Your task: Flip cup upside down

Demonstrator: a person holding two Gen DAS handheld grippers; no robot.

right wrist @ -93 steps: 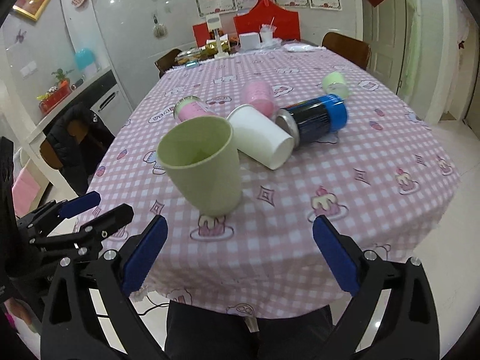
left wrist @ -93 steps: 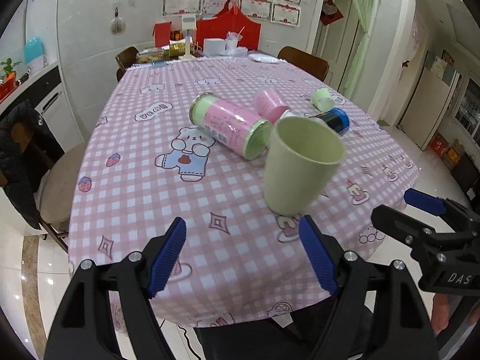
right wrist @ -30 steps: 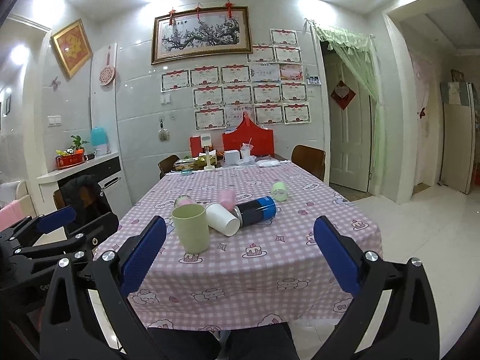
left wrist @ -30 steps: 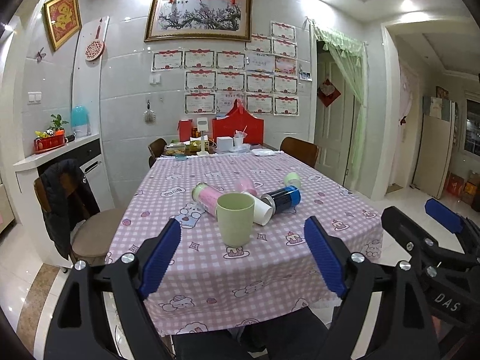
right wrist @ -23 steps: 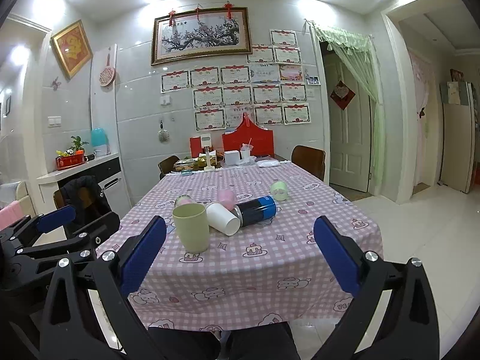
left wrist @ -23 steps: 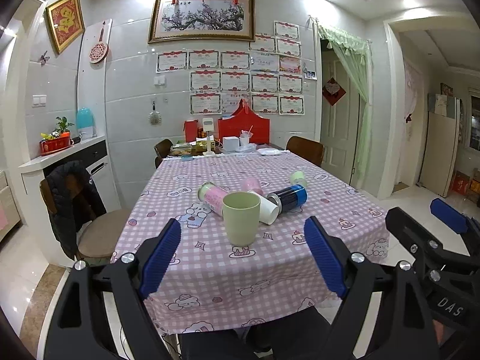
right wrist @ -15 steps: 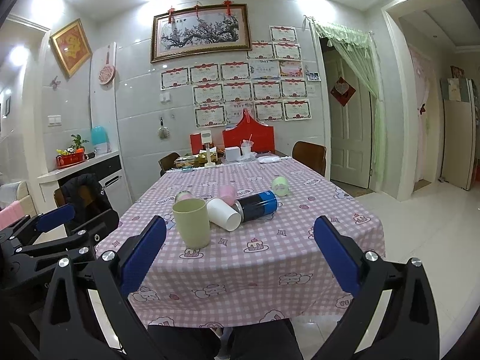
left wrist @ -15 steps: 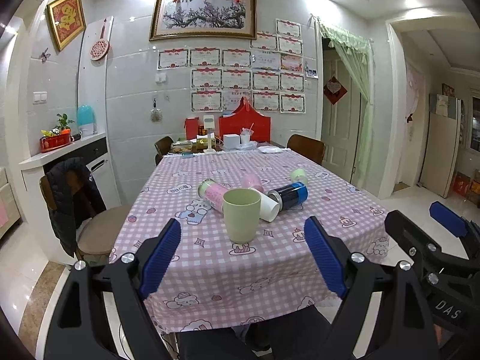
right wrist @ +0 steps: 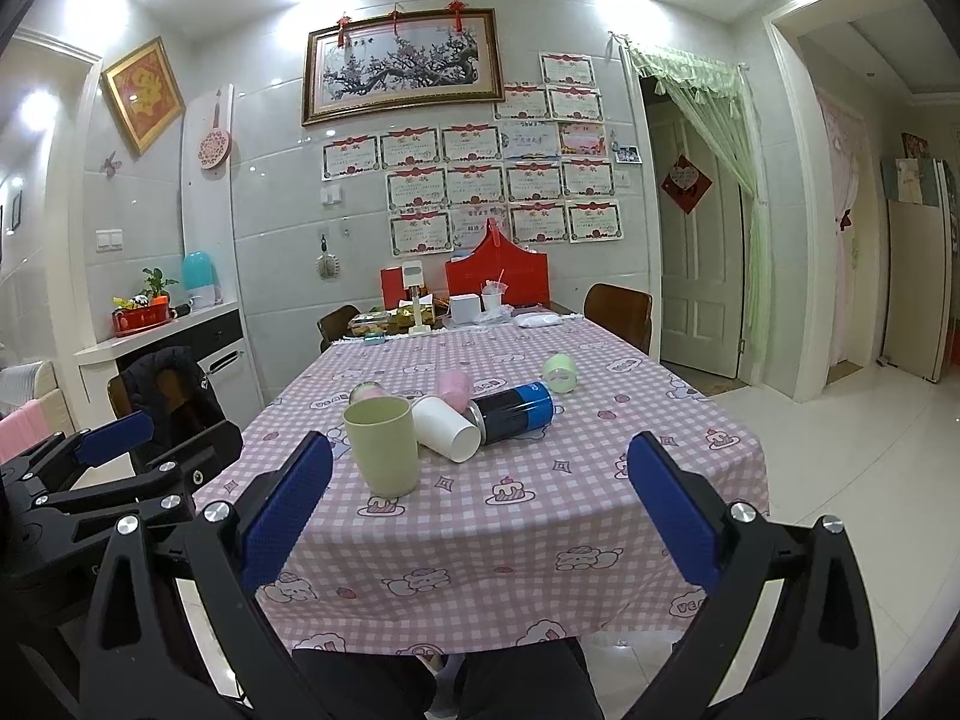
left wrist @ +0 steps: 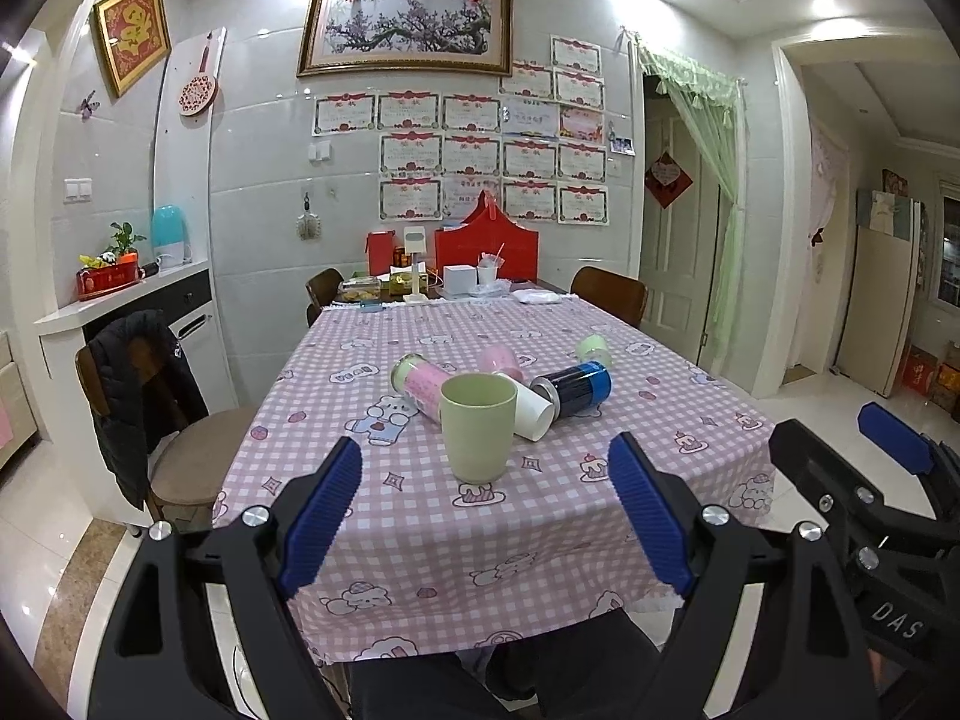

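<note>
A pale green cup (left wrist: 478, 426) stands upright, mouth up, near the front of the table with the pink checked cloth (left wrist: 420, 516). It also shows in the right wrist view (right wrist: 384, 445). My left gripper (left wrist: 486, 510) is open and empty, well short of the cup, in front of the table edge. My right gripper (right wrist: 480, 510) is open and empty, also back from the table, with the cup off to its left.
Behind the cup lie a white paper cup (left wrist: 531, 411), a pink-and-green can (left wrist: 417, 381), a dark blue can (left wrist: 573, 387), a pink cup (left wrist: 501, 357) and a small green cup (left wrist: 594, 351). A chair with a black jacket (left wrist: 144, 396) stands left of the table.
Both grippers pulled far back from the cup about three seconds ago. Over the last second they moved slightly closer to the table. Both stay open.
</note>
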